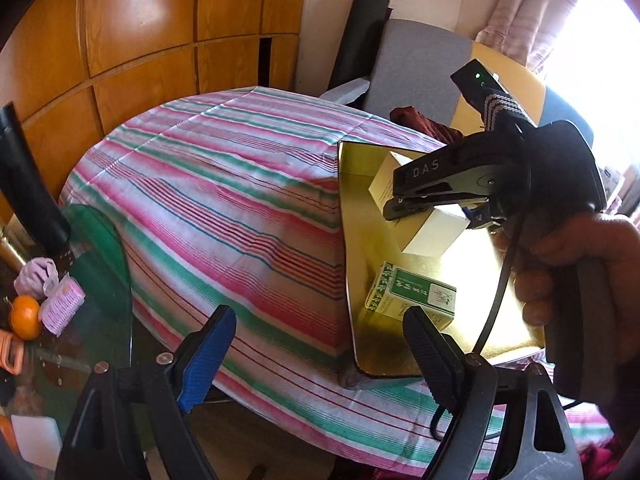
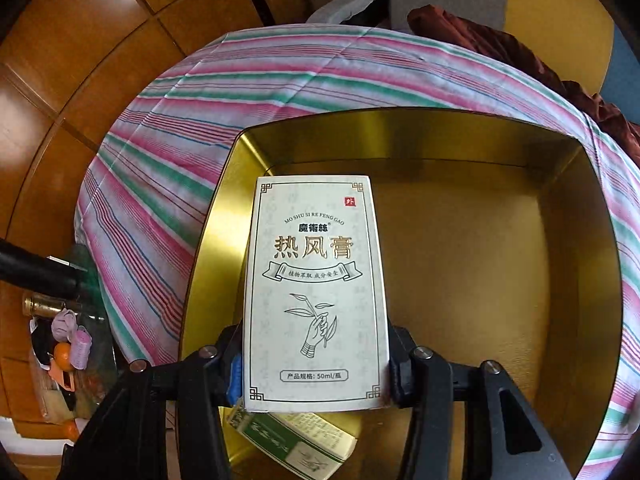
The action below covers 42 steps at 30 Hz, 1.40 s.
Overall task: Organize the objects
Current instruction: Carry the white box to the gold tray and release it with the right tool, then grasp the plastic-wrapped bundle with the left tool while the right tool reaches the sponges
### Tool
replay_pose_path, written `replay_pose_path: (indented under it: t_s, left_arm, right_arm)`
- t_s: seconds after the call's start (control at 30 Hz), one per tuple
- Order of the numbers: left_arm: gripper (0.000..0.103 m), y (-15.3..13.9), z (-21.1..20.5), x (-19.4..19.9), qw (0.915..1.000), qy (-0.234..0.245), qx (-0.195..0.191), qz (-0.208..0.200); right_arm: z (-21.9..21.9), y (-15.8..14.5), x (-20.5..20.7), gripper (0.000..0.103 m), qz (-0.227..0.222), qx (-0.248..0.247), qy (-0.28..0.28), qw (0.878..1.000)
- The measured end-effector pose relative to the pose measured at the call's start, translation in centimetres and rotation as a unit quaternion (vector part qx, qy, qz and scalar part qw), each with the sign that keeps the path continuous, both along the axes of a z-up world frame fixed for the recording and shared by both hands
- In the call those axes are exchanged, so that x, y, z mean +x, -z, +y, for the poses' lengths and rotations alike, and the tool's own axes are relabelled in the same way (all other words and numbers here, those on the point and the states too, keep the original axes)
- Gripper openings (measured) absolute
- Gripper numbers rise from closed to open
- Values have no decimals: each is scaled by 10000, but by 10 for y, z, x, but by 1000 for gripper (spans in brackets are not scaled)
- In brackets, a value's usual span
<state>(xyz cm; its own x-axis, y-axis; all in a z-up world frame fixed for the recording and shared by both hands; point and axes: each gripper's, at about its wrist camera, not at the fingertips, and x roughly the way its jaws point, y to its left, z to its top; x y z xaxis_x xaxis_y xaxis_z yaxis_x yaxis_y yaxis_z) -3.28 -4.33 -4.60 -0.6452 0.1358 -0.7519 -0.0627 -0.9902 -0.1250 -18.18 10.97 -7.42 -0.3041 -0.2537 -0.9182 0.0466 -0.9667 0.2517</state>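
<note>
A gold tin tray (image 1: pixel 360 240) sits on a striped cloth (image 1: pixel 224 184). My right gripper (image 2: pixel 314 364) is shut on a tall white box with Chinese print (image 2: pixel 316 292) and holds it over the tray's (image 2: pixel 572 240) left part. It also shows in the left wrist view (image 1: pixel 424 210), holding the white box (image 1: pixel 436 236). A green and white box (image 1: pixel 412 296) lies flat in the tray, also seen under the held box (image 2: pixel 296 440). My left gripper (image 1: pixel 324 344) is open and empty, just in front of the tray's near corner.
A glass side table (image 1: pixel 100 280) at the left holds an orange (image 1: pixel 25 316), pink hair rollers (image 1: pixel 64 304) and a bottle. A dark red cloth (image 2: pixel 520 56) lies behind the tray. Wooden cabinets (image 1: pixel 160 20) stand behind.
</note>
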Motion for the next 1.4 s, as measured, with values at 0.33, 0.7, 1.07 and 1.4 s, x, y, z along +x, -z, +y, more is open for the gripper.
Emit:
replay_pose_path:
  t_s: [0.33,0.7,1.07,1.4]
  left_arm:
    - [87,0,-4,0,9999,-123,-22,68]
    - [87,-12,16,9,9990,188,-212,355]
    - [87,-38,97,24,9861,1438,-386,737]
    - [87,-54,218,33,9494,3056,-273,673]
  right_arm:
    - [-3,-3,6,64,-214,-1172,-29,9929]
    - [66,-50,63,69,755,-828,132,9936]
    - [238,-86,169,73,1523,79,1398,9784]
    - [451,-84,280,81,1572,493,4007,9013]
